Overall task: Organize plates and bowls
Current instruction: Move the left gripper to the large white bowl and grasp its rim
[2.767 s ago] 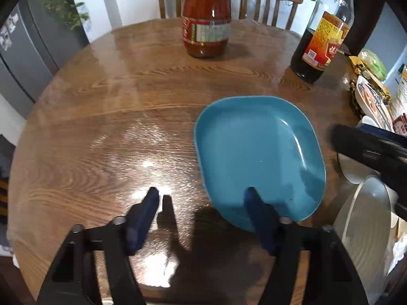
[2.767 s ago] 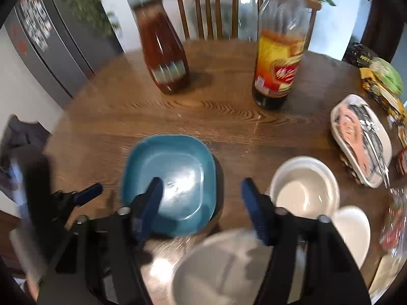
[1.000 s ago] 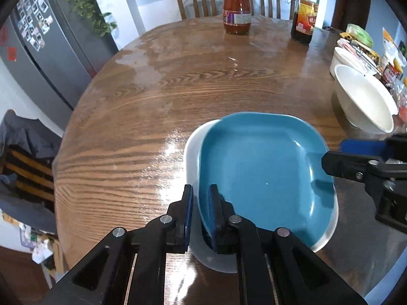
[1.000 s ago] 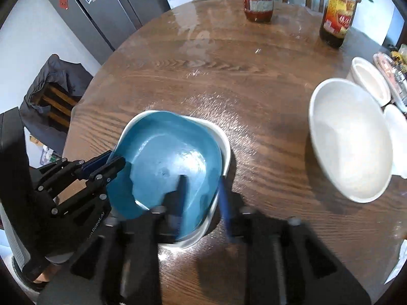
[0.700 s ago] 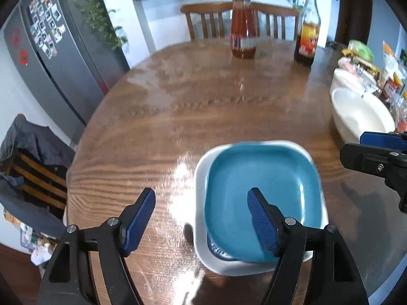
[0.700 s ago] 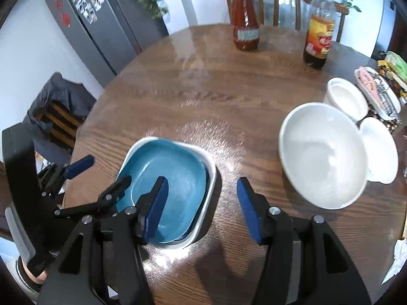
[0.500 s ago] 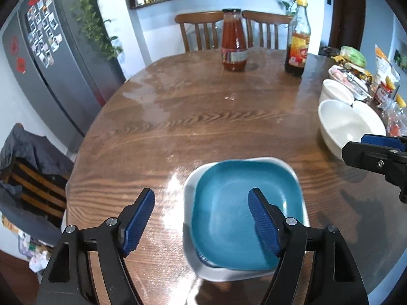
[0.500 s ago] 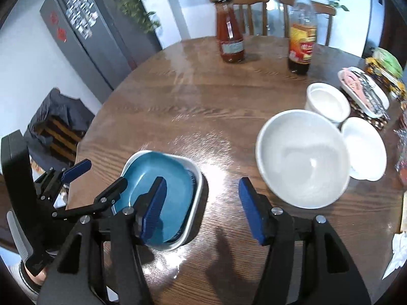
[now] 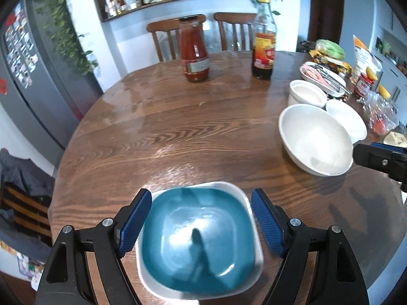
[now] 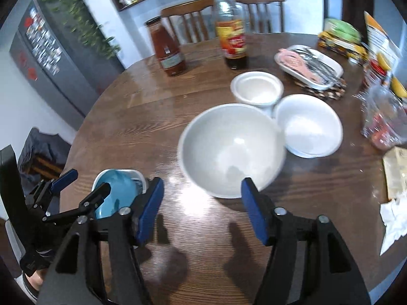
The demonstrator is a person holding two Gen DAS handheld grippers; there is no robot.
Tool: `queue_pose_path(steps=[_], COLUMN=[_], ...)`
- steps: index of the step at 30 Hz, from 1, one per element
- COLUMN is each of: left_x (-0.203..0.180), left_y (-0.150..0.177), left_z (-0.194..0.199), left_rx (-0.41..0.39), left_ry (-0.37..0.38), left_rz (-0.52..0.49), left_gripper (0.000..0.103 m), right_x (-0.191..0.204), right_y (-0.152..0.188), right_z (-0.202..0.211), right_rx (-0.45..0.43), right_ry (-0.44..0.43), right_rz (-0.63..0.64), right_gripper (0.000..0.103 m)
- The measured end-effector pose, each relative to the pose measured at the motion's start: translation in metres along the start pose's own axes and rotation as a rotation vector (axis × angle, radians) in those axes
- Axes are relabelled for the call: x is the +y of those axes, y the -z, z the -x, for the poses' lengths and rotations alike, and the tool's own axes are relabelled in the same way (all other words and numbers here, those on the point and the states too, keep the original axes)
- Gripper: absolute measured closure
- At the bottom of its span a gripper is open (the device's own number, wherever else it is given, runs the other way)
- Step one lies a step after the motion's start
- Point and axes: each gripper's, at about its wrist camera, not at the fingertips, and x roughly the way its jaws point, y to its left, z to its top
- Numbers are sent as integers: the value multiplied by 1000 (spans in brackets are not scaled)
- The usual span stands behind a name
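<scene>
A blue square plate (image 9: pixel 198 244) lies nested in a white square plate (image 9: pixel 230 186) at the near edge of the round wooden table (image 9: pixel 178 127). My left gripper (image 9: pixel 201 202) hovers above them, its jaws opening, and its fingers stand clear of both rims. My right gripper (image 10: pixel 202 190) is also opening with nothing between its fingers. It faces a large white bowl (image 10: pixel 229 150) just beyond its tips. Behind that bowl stand a small white bowl (image 10: pixel 257 86) and a shallow white dish (image 10: pixel 309 124). The stacked blue plate (image 10: pixel 117 190) shows at lower left under the left gripper (image 10: pixel 87 181).
A sauce jar (image 9: pixel 194 58) and a dark bottle (image 9: pixel 263 48) stand at the far side, with chairs behind them. A dish of food (image 10: pixel 310 68), snack packs and a plastic bag crowd the right edge. A crumpled tissue (image 10: pixel 394 216) lies near right. A fridge and a draped chair stand at the left.
Both grippers let go of the blue plate, which now rests flat in the white plate. Both opened wide and drew up and back. The right one swung right toward the large bowl.
</scene>
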Motion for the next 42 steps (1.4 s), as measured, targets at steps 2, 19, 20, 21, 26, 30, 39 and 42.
queue_pose_path(steps=[2, 19, 20, 21, 26, 30, 39, 42], left_x=[-8, -56, -57, -59, -66, -71, -80, -83], left_y=[-3, -42, -44, -46, -57, -61, -58, -57], left_z=[-2, -45, -48, -52, -72, -86, -109, -110], left_rx=[5, 121, 126, 133, 155, 174, 225, 222], left_ry=[12, 129, 129, 127, 133, 152, 187, 199], left_rz=[-16, -25, -22, -19, -19, -22, -26, -31], left_gripper=[22, 18, 18, 18, 18, 18, 18, 19], right_x=[-12, -91, -95, -97, -101, -96, -88, -89], right_y=[1, 30, 30, 31, 26, 15, 1, -1], right_z=[5, 10, 10, 8, -5, -24, -57, -67], right_rx=[-15, 6, 6, 4, 2, 17, 36, 55], right_ry=[21, 81, 74, 65, 27, 11, -15, -39], right_rz=[-19, -270, -284, -300, -347, -349, -355, -371], right_gripper=[30, 16, 16, 16, 16, 16, 20, 34])
